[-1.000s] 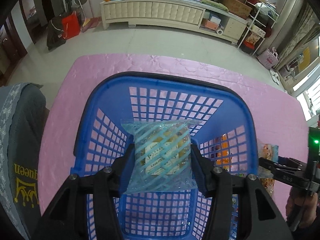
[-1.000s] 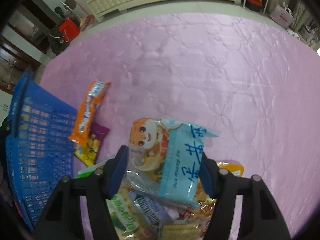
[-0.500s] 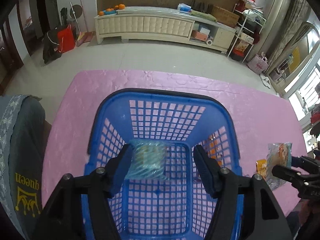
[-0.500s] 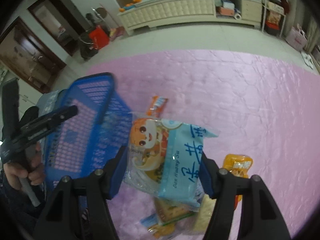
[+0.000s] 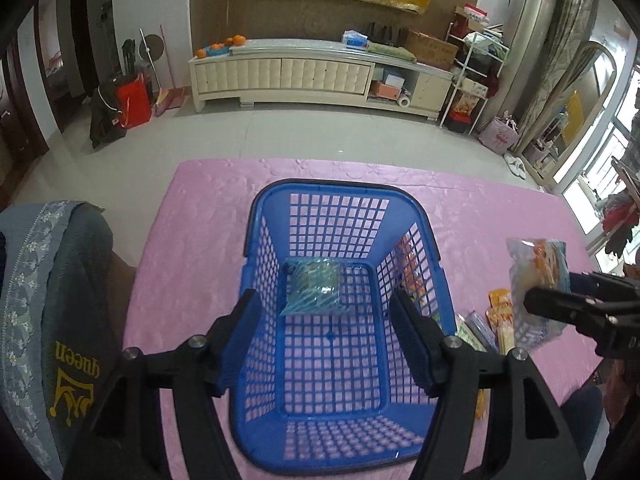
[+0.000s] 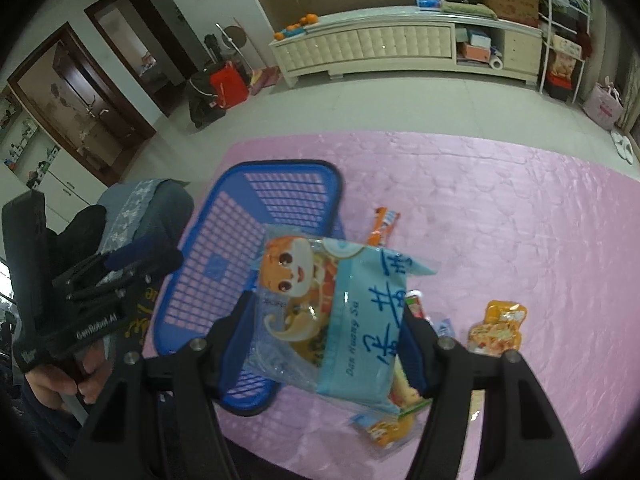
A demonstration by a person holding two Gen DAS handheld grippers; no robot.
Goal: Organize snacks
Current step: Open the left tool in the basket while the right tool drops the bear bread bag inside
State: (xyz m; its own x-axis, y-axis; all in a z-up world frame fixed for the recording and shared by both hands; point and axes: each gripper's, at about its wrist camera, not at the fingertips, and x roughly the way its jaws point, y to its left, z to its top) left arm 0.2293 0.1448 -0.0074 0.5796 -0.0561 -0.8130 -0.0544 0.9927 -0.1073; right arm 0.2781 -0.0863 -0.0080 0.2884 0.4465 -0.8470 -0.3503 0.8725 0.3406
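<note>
- Over the blue basket (image 5: 344,328), left tongs (image 5: 328,340) opening, empty; striped packet (image 5: 316,288) on basket floor, seen only here.
- Right tongs (image 6: 326,340) clamped on cartoon snack bag (image 6: 332,312); orange packet (image 6: 498,326) on pink bench (image 6: 500,220).

The right gripper (image 6: 326,338) and its cartoon-printed snack bag (image 6: 332,316) hid most of the snack pile (image 6: 496,326) on the pink mat (image 6: 500,208). The blue basket (image 5: 436,248) screened other packets behind its mesh wall, their labels unreadable, and the picture edge cut off a hand (image 6: 60,384)

Snack bag (image 6: 336,320) between right jaws
</note>
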